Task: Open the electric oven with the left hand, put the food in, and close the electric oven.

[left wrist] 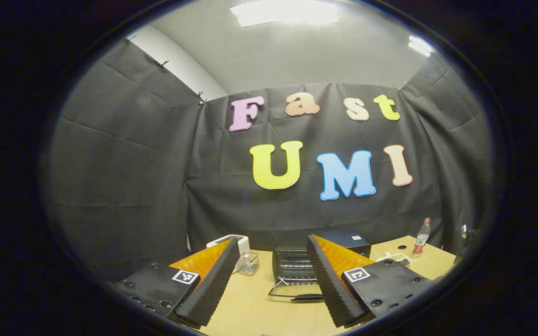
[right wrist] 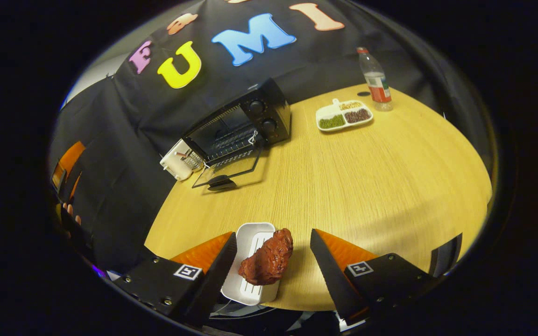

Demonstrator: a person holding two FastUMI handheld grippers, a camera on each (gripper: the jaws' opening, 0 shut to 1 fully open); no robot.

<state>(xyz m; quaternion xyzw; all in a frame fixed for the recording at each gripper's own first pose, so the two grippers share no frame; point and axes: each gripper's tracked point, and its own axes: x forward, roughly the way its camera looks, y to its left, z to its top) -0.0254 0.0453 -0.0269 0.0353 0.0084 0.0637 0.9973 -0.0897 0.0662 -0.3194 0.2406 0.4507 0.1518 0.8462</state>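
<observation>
the oven door is already down, so i judge the opening step done; loading the food and shutting the door are left.

my right tool is spread wide and grips nothing. the food, a reddish-brown lump, lies between its fingers, half on a white tray at the near edge of the bench, touching neither finger as far as i can tell. ahead and to the left of this tool, well apart, stands the oven, its glass door lying flat toward me. further off to the right sit a divided dish and a bottle.

my left tool is also wide open and empty, hanging above the bench with the open oven straight ahead between its fingers.
</observation>
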